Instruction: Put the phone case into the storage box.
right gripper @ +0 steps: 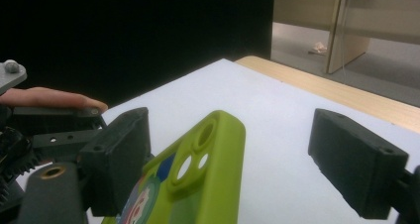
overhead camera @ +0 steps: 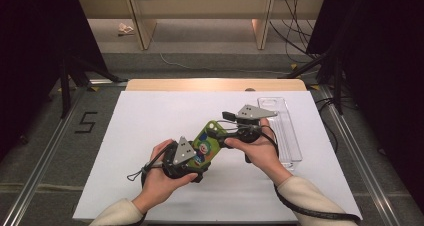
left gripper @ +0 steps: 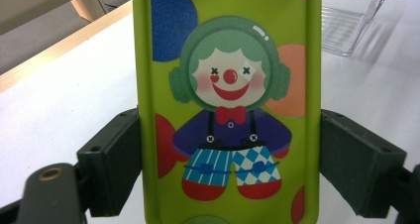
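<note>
A lime-green phone case (overhead camera: 207,142) printed with a clown is held up above the white mat. In the left gripper view the clown side of the case (left gripper: 228,110) faces the camera. My left gripper (overhead camera: 201,159) is shut on its two long edges, both pads (left gripper: 111,159) pressed against it. My right gripper (overhead camera: 220,125) sits at the case's camera-hole end (right gripper: 208,154). Its jaws stand open around that end: the left pad (right gripper: 119,154) is close beside the case and the right pad (right gripper: 354,159) is well clear of it.
A clear plastic tray (overhead camera: 286,131) lies on the right part of the white mat (overhead camera: 150,121). The wooden table edge (overhead camera: 215,84) runs behind the mat. Dark stands and cables flank both sides, and wooden shelving stands at the back.
</note>
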Motion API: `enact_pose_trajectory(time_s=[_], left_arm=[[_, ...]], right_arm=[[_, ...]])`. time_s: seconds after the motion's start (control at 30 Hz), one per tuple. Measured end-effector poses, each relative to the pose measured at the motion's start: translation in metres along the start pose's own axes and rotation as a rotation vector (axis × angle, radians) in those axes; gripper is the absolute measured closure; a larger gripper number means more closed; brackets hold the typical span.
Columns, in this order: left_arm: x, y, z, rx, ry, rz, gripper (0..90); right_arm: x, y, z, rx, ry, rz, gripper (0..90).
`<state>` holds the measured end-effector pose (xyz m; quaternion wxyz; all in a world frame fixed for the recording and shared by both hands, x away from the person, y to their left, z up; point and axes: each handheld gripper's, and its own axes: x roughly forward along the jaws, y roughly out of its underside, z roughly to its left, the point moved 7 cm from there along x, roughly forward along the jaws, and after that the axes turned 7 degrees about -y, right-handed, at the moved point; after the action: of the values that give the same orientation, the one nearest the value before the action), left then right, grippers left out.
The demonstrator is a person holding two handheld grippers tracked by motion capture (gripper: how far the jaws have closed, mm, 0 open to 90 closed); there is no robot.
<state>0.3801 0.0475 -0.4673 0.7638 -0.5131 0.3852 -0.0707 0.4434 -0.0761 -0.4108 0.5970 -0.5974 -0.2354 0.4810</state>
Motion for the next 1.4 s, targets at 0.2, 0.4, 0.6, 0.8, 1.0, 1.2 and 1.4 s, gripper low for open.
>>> enact_pose_trajectory(time_s=[0.2,0.4,0.6,0.8,1.0,1.2,1.4], left_arm=[[0.002,0.001,0.000,0.005,-0.007,0.006,16.4],[0.003,0.002,0.000,0.012,-0.014,0.008,16.3],[0.005,0.004,-0.001,0.025,-0.023,0.010,16.3],[0.005,0.003,-0.003,0.032,-0.022,0.010,16.3],[0.004,0.003,-0.003,0.033,-0.019,0.012,16.3],[0.005,0.003,-0.003,0.041,-0.022,0.014,16.3],[0.005,0.004,-0.004,0.040,-0.019,0.014,16.3]], right_arm=[[0.003,0.003,0.001,0.011,-0.001,0.020,19.7],[0.006,0.005,0.000,0.021,-0.001,0.033,22.9],[0.009,0.006,0.000,0.041,-0.012,0.041,28.3],[0.010,0.007,0.000,0.060,-0.018,0.044,33.1],[0.011,0.008,-0.002,0.076,-0.015,0.054,36.9],[0.012,0.008,-0.001,0.083,-0.022,0.056,41.0],[0.013,0.009,-0.001,0.093,-0.026,0.058,44.8]])
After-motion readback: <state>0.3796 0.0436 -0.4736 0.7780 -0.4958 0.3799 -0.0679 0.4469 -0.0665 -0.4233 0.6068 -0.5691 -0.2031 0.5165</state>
